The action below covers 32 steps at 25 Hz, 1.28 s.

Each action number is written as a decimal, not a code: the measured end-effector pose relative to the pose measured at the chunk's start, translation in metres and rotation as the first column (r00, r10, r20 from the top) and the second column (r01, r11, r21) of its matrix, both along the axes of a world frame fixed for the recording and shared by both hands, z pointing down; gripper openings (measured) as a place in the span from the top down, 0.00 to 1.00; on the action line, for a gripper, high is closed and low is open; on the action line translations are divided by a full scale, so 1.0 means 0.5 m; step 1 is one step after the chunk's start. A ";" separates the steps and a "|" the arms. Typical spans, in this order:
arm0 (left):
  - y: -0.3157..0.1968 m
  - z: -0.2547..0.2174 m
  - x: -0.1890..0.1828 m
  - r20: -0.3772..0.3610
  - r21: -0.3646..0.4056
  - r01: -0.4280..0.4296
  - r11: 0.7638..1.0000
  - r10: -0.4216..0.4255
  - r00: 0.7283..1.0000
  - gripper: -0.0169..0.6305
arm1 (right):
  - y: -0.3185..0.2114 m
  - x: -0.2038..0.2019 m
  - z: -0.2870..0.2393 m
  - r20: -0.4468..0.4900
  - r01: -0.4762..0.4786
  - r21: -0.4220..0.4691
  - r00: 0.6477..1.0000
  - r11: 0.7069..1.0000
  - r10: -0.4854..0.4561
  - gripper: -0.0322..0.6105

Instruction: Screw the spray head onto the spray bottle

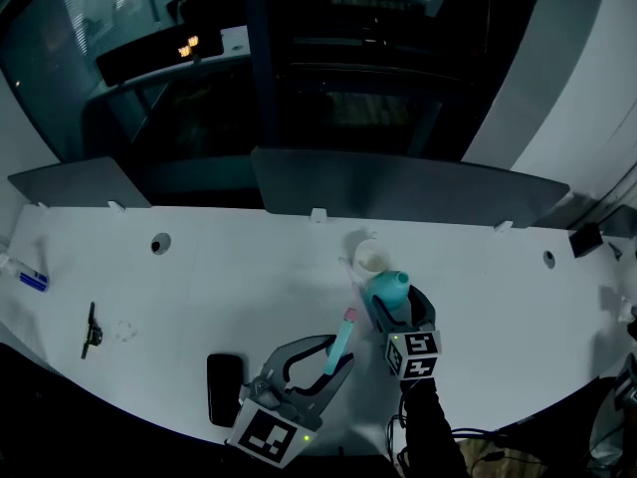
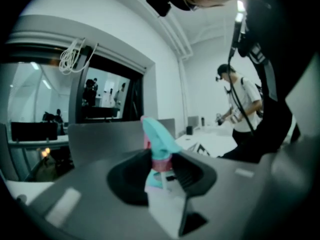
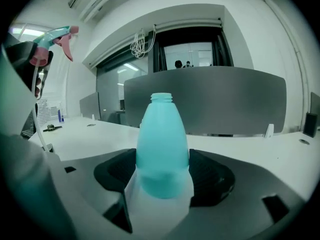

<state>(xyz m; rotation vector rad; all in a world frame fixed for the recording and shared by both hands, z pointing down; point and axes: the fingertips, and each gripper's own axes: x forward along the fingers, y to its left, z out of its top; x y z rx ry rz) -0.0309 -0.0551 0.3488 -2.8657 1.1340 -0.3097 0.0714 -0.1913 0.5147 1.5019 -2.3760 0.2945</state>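
Spray bottle (image 1: pixel 384 289), base behind right gripper (image 1: pixel 396 304)

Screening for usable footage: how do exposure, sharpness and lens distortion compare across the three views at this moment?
Head view: dim and underexposed, the white table reads greyish and its edges bow. Left gripper view: soft, the teal spray head with pink parts is blurred. Right gripper view: sharpest, the teal plastic bottle is crisp, with strong fisheye vignetting.
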 end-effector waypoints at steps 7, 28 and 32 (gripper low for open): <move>-0.019 -0.022 -0.005 -0.041 0.025 -0.008 1.000 0.009 0.999 0.77 | 0.051 0.005 -0.027 -0.030 0.078 0.049 0.997 0.996 -0.076 0.47; -0.028 -0.104 0.156 -0.194 0.045 -0.229 0.972 0.234 0.953 0.77 | 0.253 0.028 0.002 -0.032 0.008 0.017 0.999 1.000 -0.007 0.47; -0.018 -0.121 0.152 -0.205 0.052 -0.246 0.968 0.251 0.946 0.77 | 0.253 0.029 0.003 -0.027 -0.002 0.030 1.000 1.000 0.002 0.47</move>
